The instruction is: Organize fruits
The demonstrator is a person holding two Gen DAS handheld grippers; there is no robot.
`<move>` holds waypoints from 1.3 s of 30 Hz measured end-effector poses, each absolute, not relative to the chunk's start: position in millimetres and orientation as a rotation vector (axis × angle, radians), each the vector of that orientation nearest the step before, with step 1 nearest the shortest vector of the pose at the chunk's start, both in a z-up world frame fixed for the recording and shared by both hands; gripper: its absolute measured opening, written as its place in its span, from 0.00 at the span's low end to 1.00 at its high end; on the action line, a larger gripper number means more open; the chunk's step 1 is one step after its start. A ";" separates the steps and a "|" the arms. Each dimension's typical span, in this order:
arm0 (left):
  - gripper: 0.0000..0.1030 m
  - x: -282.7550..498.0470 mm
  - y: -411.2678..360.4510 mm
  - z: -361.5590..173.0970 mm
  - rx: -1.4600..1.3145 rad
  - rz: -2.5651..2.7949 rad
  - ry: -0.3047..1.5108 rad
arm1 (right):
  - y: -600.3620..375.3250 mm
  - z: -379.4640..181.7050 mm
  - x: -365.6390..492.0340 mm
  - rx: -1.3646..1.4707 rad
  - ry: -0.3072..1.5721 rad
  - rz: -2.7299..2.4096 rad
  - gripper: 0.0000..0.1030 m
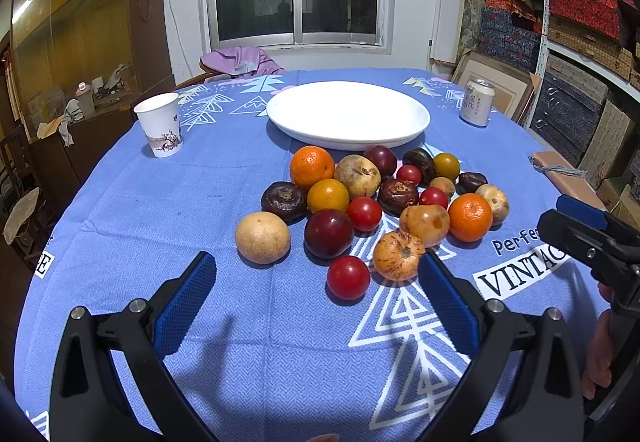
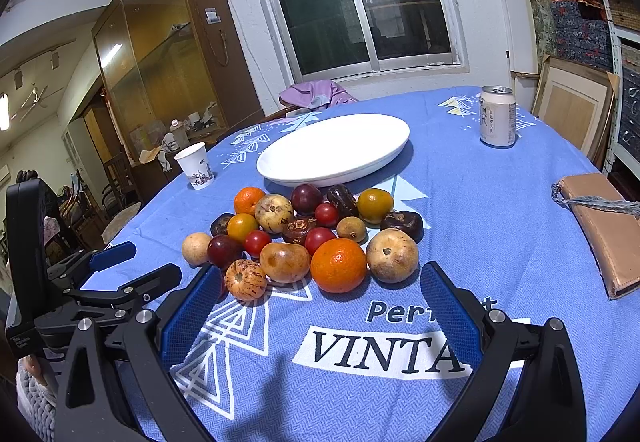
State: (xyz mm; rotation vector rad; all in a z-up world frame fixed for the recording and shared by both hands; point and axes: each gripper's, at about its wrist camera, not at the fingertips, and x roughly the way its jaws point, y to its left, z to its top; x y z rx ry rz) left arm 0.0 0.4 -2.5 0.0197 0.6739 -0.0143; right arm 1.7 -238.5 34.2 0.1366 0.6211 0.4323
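Several fruits lie heaped on the blue tablecloth [image 1: 200, 202] in front of an empty white plate [image 1: 347, 114] [image 2: 334, 152]: oranges [image 1: 311, 167] [image 2: 338, 265], red tomatoes [image 1: 348, 277], dark plums [image 1: 328, 233], tan pears and dark brown fruits. My left gripper [image 1: 316, 270] hovers open just short of the heap, the nearest tomato between its blue pads. Held open near the orange and a tan fruit [image 2: 391, 255], my right gripper [image 2: 320, 282] is also empty. A striped fruit [image 2: 245, 279] lies by its left pad.
A paper cup [image 1: 160, 124] stands at the table's left, a drink can [image 1: 477, 102] at the far right, a brown wallet-like case [image 2: 604, 226] near the right edge. A chair with purple cloth [image 1: 240, 60] sits behind the table. Shelves of boxes line the right wall.
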 end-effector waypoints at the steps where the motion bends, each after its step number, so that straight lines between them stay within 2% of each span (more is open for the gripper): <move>1: 0.96 0.0 0.3 -2.5 0.020 -0.014 0.673 | -238.4 33.9 1.6 0.136 0.621 0.432 0.97; 39: 0.96 1.0 0.9 -2.8 0.018 -0.015 0.677 | -238.8 34.0 2.8 0.137 0.629 0.428 0.97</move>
